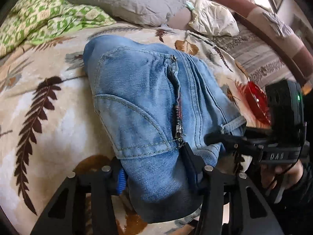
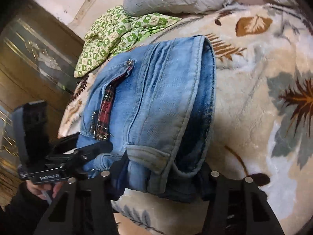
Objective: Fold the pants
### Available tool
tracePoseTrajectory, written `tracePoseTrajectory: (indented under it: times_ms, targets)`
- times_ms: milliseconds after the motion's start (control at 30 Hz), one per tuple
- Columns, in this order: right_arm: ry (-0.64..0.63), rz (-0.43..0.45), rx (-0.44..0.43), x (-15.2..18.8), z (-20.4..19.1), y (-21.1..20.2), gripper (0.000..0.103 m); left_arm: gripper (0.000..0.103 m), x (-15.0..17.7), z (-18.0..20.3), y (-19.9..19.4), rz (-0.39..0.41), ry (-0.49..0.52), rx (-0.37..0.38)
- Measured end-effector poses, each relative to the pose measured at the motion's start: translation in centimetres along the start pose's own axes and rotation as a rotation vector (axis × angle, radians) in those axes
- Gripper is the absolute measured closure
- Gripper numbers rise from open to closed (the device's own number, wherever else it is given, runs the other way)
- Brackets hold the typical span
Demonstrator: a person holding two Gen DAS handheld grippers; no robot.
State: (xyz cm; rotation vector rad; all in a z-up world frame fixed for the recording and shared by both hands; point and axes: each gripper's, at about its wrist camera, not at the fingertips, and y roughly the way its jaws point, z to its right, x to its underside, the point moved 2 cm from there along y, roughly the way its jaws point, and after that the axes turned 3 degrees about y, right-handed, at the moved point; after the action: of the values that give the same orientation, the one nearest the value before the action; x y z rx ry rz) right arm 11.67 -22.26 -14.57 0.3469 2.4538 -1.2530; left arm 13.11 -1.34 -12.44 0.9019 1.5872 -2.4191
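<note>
Light-blue denim pants (image 1: 140, 98) lie folded in a thick bundle on a cream blanket with leaf prints (image 1: 49, 127), zipper up. My left gripper (image 1: 154, 168) is shut on the near end of the bundle, with denim filling the gap between its fingers. The right gripper (image 1: 221, 143) comes in from the right and clamps the waistband edge by a belt loop. In the right wrist view the pants (image 2: 156, 98) show the waistband opening and a red plaid zipper lining (image 2: 106, 107). There my right gripper (image 2: 162, 168) is shut on the near end, and the left gripper (image 2: 88, 143) bites the left edge.
A grey pillow (image 1: 125, 0), a green patterned cloth (image 1: 39, 19) and a crumpled white cloth (image 1: 213, 17) lie at the far side of the bed. A brown padded edge (image 1: 264, 29) runs along the right. A wooden cabinet (image 2: 29, 58) stands left of the bed. A hand (image 1: 281, 176) holds the right gripper.
</note>
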Motion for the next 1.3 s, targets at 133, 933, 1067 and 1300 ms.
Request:
tracePoseTrajectory:
  times_ms: [133, 933, 1067, 1300]
  targets:
    - [-0.034, 0.05, 0.002, 0.1, -0.9, -1.0, 0.052, 0.059, -0.4, 0.9, -1.4, 0.043, 0.032, 0.009]
    - [-0.03, 0.109, 0.04, -7.5, 1.1, 5.5, 0.042, 0.049, -6.7, -6.9, 4.6, 0.048, -0.018, 0.013]
    - [-0.026, 0.074, 0.06, -8.1, 0.7, 5.3, 0.035, 0.025, -7.2, -7.0, 3.8, 0.039, -0.064, -0.016]
    - [-0.089, 0.111, 0.072, -6.5, 0.2, -1.1, 0.024, 0.0, -5.5, -4.0, -4.1, 0.178, 0.089, -0.2]
